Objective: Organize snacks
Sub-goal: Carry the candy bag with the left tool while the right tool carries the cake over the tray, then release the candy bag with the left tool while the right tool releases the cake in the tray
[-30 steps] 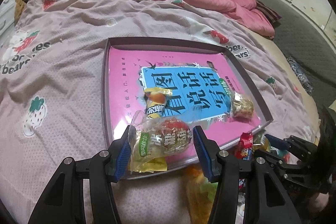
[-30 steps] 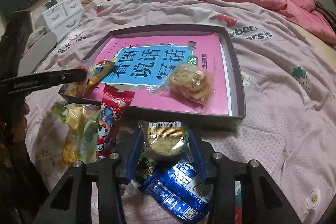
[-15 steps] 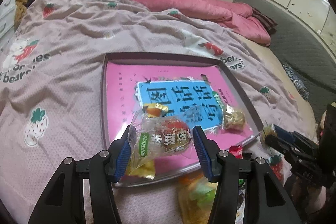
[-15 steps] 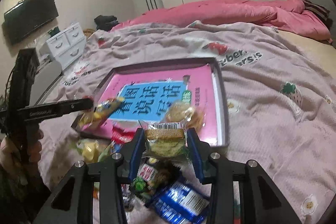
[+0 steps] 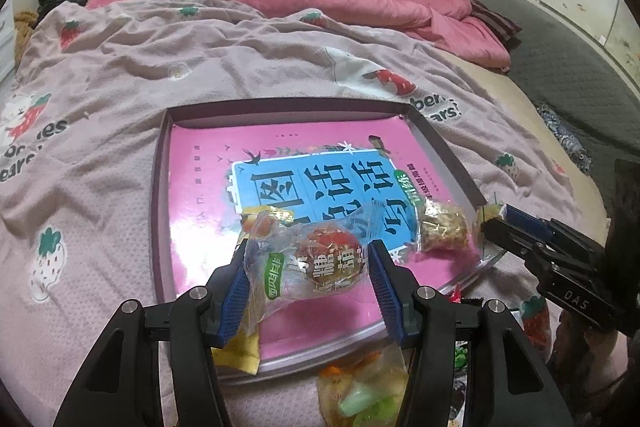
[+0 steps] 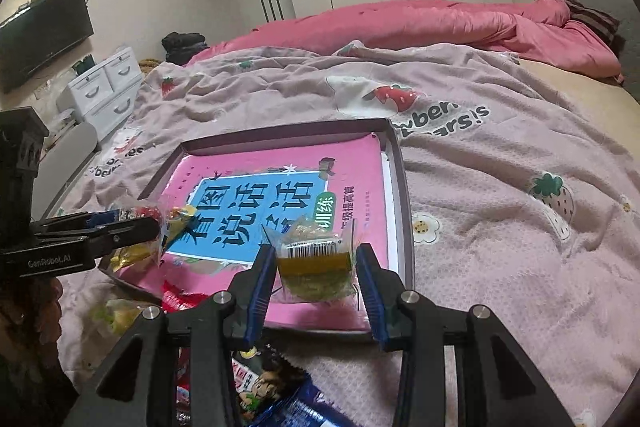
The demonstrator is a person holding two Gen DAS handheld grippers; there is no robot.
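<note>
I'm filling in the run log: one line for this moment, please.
left tongs: shut on candied-fruit packet | right tongs: shut on cookie packet | both above tray

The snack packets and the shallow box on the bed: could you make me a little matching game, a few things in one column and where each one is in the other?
Things:
1. clear packet with a red candied fruit
2. clear packet with a gold band and barcode
3. clear packet of pale puffed snack
4. blue foil packet

Places:
A. lying inside the shallow purple box
B. between the left gripper fingers
C. on the pink bedspread, below the right gripper
D. between the right gripper fingers

Pairs: 1-B, 2-D, 3-A, 4-C
</note>
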